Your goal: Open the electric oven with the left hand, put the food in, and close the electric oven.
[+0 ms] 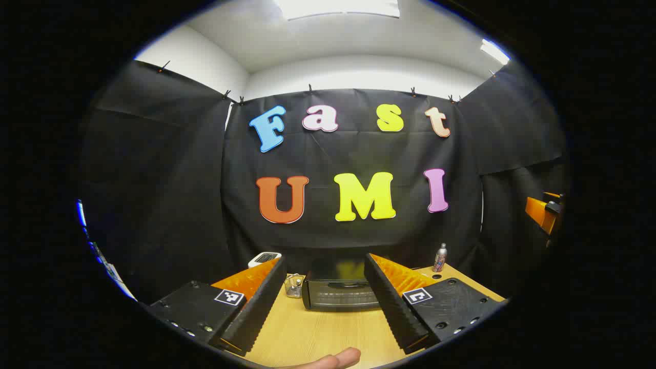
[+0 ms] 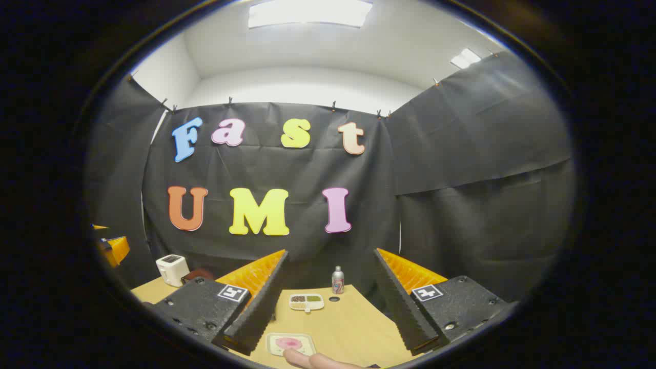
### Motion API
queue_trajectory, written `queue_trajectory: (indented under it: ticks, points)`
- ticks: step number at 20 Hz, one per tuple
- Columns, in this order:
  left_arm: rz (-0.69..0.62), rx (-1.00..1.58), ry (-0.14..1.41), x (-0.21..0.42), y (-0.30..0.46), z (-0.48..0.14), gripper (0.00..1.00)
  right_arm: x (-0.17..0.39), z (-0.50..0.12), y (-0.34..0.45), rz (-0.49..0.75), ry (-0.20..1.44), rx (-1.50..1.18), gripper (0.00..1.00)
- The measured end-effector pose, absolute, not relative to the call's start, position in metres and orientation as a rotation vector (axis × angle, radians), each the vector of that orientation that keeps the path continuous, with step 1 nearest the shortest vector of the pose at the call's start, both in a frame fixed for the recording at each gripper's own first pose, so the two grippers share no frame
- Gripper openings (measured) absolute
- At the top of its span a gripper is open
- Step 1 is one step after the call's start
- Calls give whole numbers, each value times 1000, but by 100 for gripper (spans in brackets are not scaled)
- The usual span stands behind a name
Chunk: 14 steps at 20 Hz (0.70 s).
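In the left gripper view, the left hand-held gripper (image 1: 325, 302) is hovering released, its two fingers spread wide with nothing between them, above the light wooden surface (image 1: 328, 333). The dark, glass-fronted electric oven (image 1: 339, 292) is sitting at the back of that surface with its door closed, framed between the fingers. A small wire-mesh cup (image 1: 293, 285) is standing just left of the oven, a white appliance (image 1: 264, 259) is resting farther left of it, and a slim metal bottle (image 1: 439, 258) is standing to the oven's right. In the right gripper view, the right hand-held gripper (image 2: 332, 302) is also hovering released and empty. A pale rectangular plate carrying pink food (image 2: 290, 343) is lying on the surface near the lower edge, with a fingertip (image 2: 300, 357) touching its near rim.
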<state>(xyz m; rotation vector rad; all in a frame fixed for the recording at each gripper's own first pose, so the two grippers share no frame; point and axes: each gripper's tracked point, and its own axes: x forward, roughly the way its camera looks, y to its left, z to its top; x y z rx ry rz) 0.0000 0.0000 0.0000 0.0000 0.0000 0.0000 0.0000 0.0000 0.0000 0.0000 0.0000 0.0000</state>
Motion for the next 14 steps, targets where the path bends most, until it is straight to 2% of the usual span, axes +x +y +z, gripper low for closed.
queue_trajectory:
  ticks: [14]
  points:
    - [-33, -12, 13, 33, -11, -15, 96, 9, 0, -19, 13, -46, -6, 99]
